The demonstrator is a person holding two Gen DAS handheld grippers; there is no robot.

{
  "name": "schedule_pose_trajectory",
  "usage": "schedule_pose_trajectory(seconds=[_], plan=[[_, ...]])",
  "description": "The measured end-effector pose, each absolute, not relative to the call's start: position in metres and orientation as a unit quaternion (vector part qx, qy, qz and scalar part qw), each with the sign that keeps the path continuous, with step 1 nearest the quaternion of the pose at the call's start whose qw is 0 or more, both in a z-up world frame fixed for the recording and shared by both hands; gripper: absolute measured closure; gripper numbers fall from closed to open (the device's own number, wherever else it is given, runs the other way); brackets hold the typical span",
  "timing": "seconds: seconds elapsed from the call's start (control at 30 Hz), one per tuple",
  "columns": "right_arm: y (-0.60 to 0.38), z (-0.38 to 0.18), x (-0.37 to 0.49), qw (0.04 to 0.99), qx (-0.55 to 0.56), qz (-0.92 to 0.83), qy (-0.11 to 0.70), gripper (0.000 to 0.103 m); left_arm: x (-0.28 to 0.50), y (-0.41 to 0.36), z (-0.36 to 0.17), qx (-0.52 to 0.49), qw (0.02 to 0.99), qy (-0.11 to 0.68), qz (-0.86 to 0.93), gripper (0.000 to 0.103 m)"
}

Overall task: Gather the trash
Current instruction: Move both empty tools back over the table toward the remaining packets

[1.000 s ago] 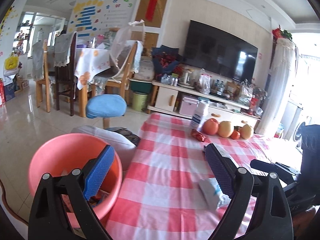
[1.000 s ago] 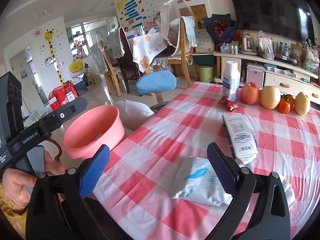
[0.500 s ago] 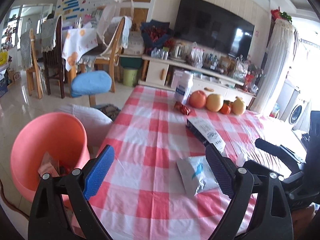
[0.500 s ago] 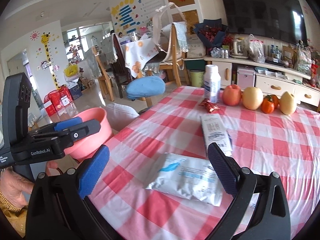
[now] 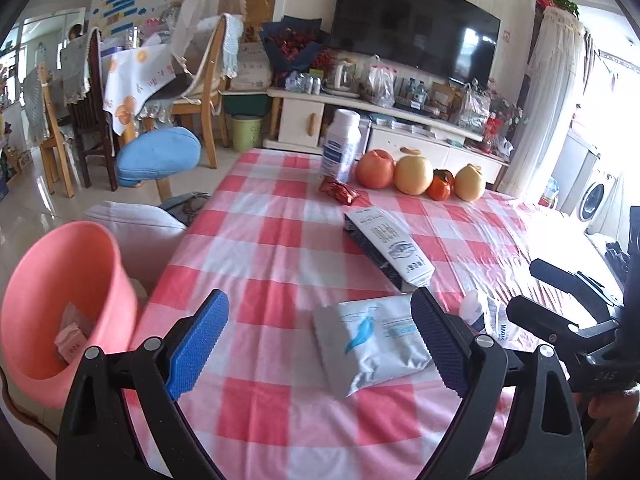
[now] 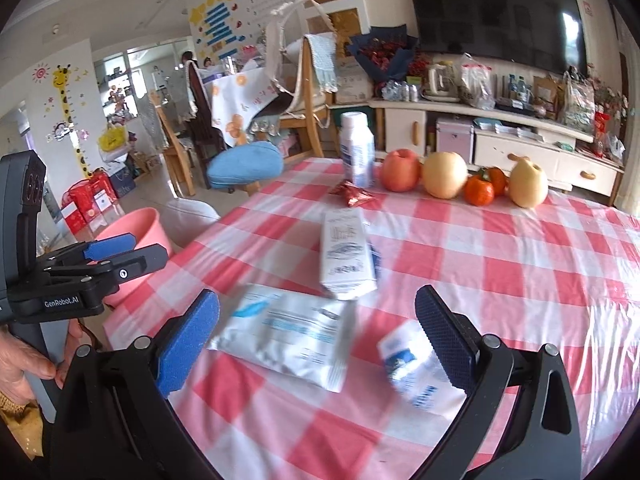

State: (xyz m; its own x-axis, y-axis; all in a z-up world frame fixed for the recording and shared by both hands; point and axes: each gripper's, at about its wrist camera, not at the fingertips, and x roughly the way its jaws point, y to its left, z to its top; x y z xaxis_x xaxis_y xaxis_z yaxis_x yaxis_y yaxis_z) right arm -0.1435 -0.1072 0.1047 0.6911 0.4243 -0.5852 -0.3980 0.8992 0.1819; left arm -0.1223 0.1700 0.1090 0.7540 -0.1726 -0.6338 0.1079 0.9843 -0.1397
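On the red-checked table (image 5: 256, 248) (image 6: 500, 264) lie a flat white pouch (image 5: 370, 340) (image 6: 286, 330), a flattened milk carton (image 5: 390, 250) (image 6: 346, 254), a small crumpled white wrapper (image 5: 486, 316) (image 6: 412, 368) and a red foil wrapper (image 5: 339, 193) (image 6: 353, 195). A pink basin (image 5: 60, 304) (image 6: 132, 226) with scraps inside sits off the table's left edge. My left gripper (image 5: 320, 342) hovers open over the near table, its right finger by the pouch. My right gripper (image 6: 318, 336) is open above the pouch and small wrapper. Both hold nothing.
A white bottle (image 5: 340, 146) (image 6: 357, 150) and a row of fruit (image 5: 414, 175) (image 6: 444, 175) stand at the table's far side. A blue stool (image 5: 158, 156), grey cushion (image 5: 136, 228), wooden chairs and a TV cabinet (image 5: 380, 132) lie beyond. A hand (image 6: 24, 364) grips the left tool.
The left gripper swung right from over the basin to the table, bringing the pouch between its fingers' view. The right gripper moved forward; the small wrapper now shows under its right finger.
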Motion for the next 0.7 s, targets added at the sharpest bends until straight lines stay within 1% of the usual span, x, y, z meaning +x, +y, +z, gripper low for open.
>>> schedule_pose_trajectory(seconds=[0.17,0.33,0.7], plan=[[-0.133,0.098,-0.131,0.919,0.020,0.198,0.341,0.004,-0.095,0.141,0.111,-0.045,0.927,0.362,-0.087,0.012],[-0.154,0.091,-0.118,0.915,0.009,0.177,0.362,0.004,-0.050,0.117,0.105,-0.048,0.915,0.391,-0.090,0.012],[-0.165,0.076,-0.104,0.902,-0.014,0.178,0.394,0.004,0.096,0.096,0.073,-0.096,0.885,0.453,-0.042,0.012]])
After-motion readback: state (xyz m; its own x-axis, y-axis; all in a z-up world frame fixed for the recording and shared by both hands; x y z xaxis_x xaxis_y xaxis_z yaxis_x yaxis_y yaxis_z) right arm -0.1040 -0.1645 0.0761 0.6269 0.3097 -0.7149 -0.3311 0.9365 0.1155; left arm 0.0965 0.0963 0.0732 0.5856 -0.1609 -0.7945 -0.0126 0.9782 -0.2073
